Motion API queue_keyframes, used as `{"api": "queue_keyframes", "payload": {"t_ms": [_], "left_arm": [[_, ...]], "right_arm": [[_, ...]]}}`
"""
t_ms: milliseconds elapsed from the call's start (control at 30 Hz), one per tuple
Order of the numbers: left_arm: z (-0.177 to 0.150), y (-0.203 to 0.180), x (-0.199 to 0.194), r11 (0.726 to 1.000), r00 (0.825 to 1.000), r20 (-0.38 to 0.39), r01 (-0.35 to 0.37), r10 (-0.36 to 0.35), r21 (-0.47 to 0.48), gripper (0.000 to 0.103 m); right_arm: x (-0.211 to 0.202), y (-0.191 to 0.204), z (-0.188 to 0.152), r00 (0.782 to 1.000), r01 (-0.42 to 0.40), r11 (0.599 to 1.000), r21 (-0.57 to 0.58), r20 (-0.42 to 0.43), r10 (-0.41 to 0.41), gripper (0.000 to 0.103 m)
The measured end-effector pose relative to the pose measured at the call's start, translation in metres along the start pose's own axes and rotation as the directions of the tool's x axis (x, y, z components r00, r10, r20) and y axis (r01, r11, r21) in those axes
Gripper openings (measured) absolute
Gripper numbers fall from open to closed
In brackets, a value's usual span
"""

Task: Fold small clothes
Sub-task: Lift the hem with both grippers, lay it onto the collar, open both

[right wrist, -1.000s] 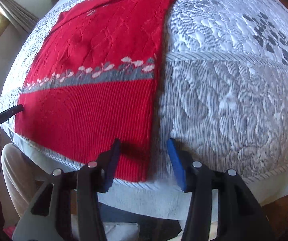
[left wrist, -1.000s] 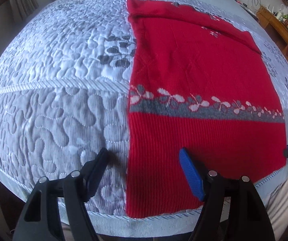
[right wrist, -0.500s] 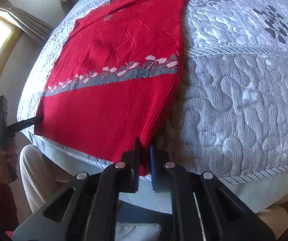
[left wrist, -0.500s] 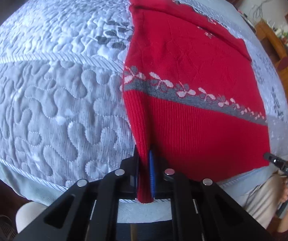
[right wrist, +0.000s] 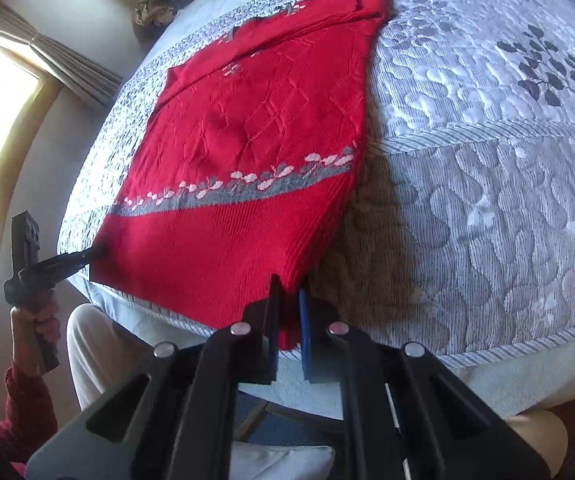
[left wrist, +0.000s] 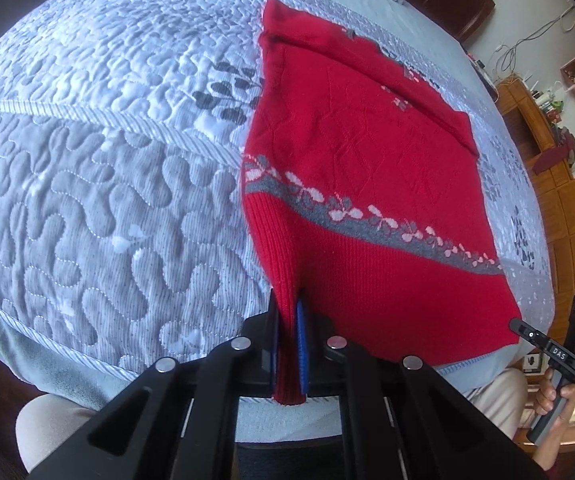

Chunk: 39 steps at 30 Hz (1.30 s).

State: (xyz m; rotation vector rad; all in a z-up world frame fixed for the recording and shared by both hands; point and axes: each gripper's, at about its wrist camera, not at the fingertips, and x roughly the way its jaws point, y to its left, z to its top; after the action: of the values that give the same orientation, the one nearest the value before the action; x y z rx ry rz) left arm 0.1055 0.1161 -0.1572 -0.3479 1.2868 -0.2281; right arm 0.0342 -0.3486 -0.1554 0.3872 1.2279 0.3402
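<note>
A red knit sweater [left wrist: 367, 152] with a grey and white flower band lies on a quilted bed; it also shows in the right wrist view [right wrist: 247, 128]. My left gripper [left wrist: 288, 312] is shut on the near left corner of its ribbed hem and holds that corner lifted off the quilt. My right gripper [right wrist: 288, 296] is shut on the near right corner of the hem, also lifted. Each gripper shows in the other's view, the right one [left wrist: 519, 326] and the left one [right wrist: 95, 252], at opposite hem corners. The far part of the sweater lies flat.
The grey-white quilt [left wrist: 87, 160] covers the bed, and its front edge [right wrist: 527, 344] runs just below the grippers. Wooden shelves [left wrist: 559, 120] stand at the right. A window with a curtain [right wrist: 15, 100] is at the left. My legs are below the bed edge.
Both grippers were open astride the hem corners one second ago. They closed on the corners and have since lifted them, pulling the near hem off the quilt.
</note>
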Motion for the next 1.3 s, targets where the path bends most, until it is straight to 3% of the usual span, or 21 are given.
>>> {"api": "queue_keyframes", "payload": {"t_ms": [433,633,800,1067,1300], "left_arm": [[0.05,-0.028,-0.04,0.997,0.988,0.139,0.07,-0.073,0.027,0.007],[0.094,-0.036,-0.055,0.994,0.972,0.21,0.105,-0.107,0.016,0.007],[0.142,-0.042,-0.055,0.993,0.961,0.251,0.12,-0.117,0.001,0.007],[0.228,-0.045,-0.022,0.99,0.956,0.269,0.137,-0.12,-0.044,0.007],[0.298,-0.05,0.033,0.991,0.962,0.255,0.115,-0.096,-0.063,0.007]], "right_arm": [[-0.039,0.014,0.044,0.992,-0.089,0.996,-0.024,0.086,0.091,0.007],[-0.062,0.023,0.088,0.979,-0.141,0.989,-0.039,0.144,0.145,0.007],[-0.073,0.032,0.138,0.973,-0.132,0.989,-0.067,0.183,0.143,0.007],[-0.055,0.028,0.225,0.972,-0.115,0.992,-0.047,0.201,0.122,0.007],[-0.006,0.002,0.289,0.981,-0.111,0.993,0.032,0.166,0.104,0.007]]}}
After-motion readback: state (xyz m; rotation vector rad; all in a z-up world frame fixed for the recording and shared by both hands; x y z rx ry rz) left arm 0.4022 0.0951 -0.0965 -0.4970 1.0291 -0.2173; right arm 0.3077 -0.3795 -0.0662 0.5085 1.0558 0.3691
